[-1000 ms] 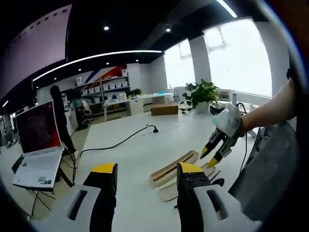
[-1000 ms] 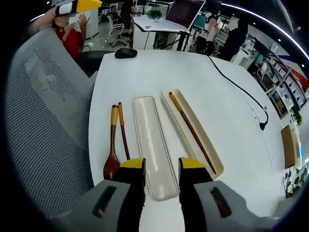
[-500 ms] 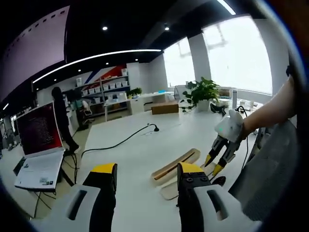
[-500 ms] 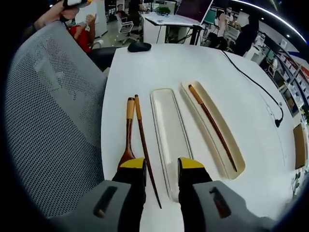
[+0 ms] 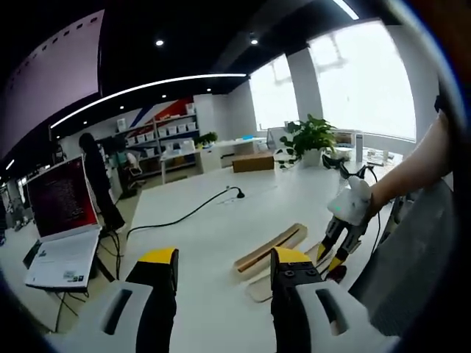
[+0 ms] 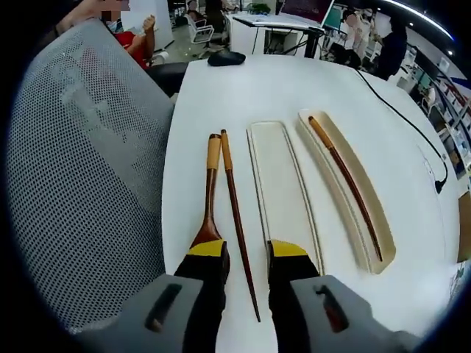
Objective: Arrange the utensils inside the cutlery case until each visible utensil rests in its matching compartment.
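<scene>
My right gripper point(image 6: 246, 254) hangs low over the white table point(image 6: 294, 88), jaws spread, with the loose chopstick point(image 6: 237, 213) running up between them. The spoon point(image 6: 208, 213) lies just left of that chopstick, nearly touching it, its bowl partly hidden under my left jaw. To the right sits the flat lid point(image 6: 283, 187), and right of that the case point(image 6: 349, 198), already holding the second chopstick point(image 6: 346, 184).

Risks, as I judge them: the spoon and the loose chopstick lie so close that closing here could catch both, or nudge the spoon toward the near table edge, where a mesh chair point(image 6: 81, 169) stands. The chopstick is thin and smooth; a pinch this near its tip would likely let it pivot or slip on the lift. I cannot tell whether either jaw touches the table.

In the left gripper view, the right gripper point(image 5: 335, 248) points steeply down at the table, a bare forearm behind it, beside the case point(image 5: 271, 248). My left gripper point(image 5: 221, 266) is held high and level, well apart from the utensils, jaws spread and holding nothing, looking across the table toward a laptop point(image 5: 60, 220)
</scene>
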`<move>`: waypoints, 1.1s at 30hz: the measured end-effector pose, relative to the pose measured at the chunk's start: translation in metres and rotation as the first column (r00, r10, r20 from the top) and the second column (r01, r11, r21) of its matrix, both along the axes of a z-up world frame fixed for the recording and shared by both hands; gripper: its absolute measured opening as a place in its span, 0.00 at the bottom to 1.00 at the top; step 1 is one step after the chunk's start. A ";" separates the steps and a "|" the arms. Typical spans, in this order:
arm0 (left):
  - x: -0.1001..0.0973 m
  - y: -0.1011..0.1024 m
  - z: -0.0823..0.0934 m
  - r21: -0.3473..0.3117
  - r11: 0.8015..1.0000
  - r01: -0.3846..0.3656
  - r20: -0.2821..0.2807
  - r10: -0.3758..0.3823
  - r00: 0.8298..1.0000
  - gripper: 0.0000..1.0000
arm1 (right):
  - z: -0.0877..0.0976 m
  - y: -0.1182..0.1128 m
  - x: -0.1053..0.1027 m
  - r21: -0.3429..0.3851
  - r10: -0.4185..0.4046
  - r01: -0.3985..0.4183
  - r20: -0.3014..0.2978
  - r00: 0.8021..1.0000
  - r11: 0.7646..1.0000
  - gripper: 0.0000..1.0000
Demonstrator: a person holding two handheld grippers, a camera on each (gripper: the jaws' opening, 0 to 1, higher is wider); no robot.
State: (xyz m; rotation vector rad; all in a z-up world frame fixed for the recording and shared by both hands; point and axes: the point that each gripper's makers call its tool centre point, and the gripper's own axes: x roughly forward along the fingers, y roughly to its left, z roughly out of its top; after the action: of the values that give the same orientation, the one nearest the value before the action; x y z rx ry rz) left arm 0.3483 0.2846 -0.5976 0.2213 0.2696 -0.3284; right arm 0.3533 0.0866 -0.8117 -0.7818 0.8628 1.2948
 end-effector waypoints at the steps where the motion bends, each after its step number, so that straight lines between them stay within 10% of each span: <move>1: 0.000 0.000 0.000 0.002 1.000 0.000 -0.001 0.000 1.000 0.51 | -0.001 0.001 0.000 -0.003 0.005 -0.005 -0.001 1.000 1.000 0.19; 33: 0.001 -0.001 -0.007 0.022 1.000 0.009 -0.025 -0.009 1.000 0.51 | -0.019 0.034 -0.001 -0.071 0.132 -0.131 -0.003 0.991 0.989 0.11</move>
State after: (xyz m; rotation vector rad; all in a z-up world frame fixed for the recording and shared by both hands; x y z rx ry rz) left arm 0.3489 0.2837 -0.6044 0.2399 0.2969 -0.3373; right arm 0.3521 0.1208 -0.8303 -0.9085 0.8712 1.3849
